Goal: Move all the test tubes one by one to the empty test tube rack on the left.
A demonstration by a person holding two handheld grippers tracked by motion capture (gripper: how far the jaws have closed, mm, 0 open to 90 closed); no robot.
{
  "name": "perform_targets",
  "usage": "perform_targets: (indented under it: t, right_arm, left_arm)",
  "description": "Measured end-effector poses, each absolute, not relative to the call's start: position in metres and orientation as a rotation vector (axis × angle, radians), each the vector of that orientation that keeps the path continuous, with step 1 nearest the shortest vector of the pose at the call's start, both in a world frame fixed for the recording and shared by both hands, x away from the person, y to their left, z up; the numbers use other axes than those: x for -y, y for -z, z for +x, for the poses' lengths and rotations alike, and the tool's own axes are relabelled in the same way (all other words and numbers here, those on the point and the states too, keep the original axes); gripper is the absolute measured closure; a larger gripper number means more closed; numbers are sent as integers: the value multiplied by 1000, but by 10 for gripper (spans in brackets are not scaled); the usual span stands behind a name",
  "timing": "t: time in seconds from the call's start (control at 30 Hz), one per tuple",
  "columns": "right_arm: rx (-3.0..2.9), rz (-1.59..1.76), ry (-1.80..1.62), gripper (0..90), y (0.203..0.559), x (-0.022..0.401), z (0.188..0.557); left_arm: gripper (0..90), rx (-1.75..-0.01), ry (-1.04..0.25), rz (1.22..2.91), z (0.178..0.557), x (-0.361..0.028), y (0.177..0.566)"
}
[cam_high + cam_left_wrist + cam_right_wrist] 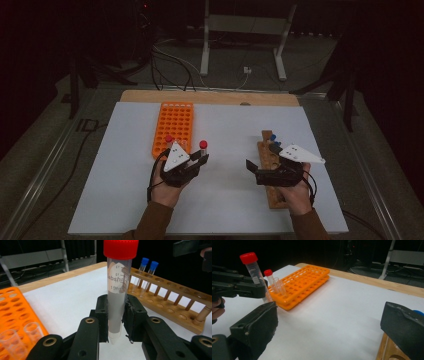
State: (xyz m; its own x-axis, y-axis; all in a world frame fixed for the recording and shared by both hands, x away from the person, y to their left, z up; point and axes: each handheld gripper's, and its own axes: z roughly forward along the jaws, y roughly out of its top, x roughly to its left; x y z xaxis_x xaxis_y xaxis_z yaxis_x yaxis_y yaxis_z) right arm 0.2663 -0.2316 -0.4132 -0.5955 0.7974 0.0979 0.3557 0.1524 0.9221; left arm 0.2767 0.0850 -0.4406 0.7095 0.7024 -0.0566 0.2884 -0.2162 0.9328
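Note:
My left gripper (pixel 199 160) is shut on a clear tube with a red cap (pixel 203 145), held upright just right of the orange rack (pixel 173 122). In the left gripper view the black pads clamp the lower half of the tube (pixel 117 290), its tip hanging free above the white surface. My right gripper (pixel 252 170) stands open with nothing between its jaws, beside the wooden rack (pixel 270 170). The right gripper view shows its two jaws spread wide (pixel 329 325), with the held tube (pixel 253 267) off to the left.
A second red-capped tube (pixel 270 277) and clear empty tubes stand at the near end of the orange rack (pixel 304 282). Two blue-capped tubes (pixel 147 267) stand at the far end of the wooden rack (pixel 175 302). A white board (pixel 225 125) covers the table.

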Motion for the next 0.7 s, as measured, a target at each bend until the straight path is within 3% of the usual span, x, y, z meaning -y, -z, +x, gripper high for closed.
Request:
perform_targets:
  t: [0.7]
  right_arm:
    - [-1988, 1130, -1439, 17, 413, 244, 269]
  left_arm:
    - [753, -820, -519, 1778, 280, -103, 439]
